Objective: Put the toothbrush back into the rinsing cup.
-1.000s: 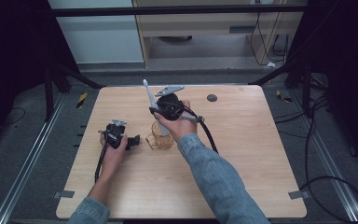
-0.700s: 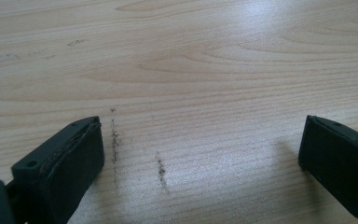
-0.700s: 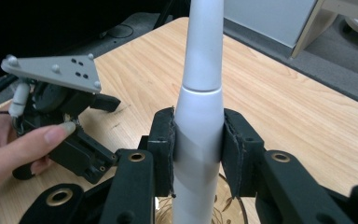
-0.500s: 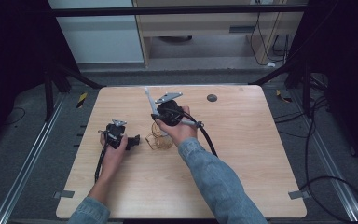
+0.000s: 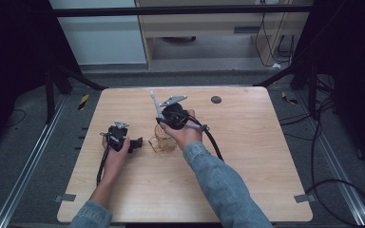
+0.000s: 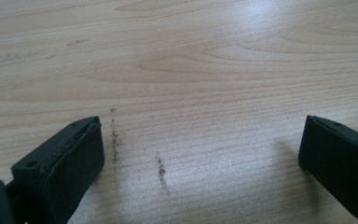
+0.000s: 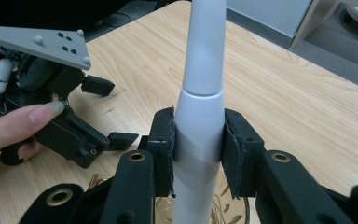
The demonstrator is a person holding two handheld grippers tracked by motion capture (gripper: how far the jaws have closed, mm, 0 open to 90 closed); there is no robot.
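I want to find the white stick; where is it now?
The white stick is clamped upright in the right gripper, near the table's middle in the high view, directly above a glass bowl.

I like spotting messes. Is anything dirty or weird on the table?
Yes: dark smudgy streaks mark the wood between the open left tongs. The right tongs pinch a white stick standing in a glass bowl.

Right gripper and white stick more upright
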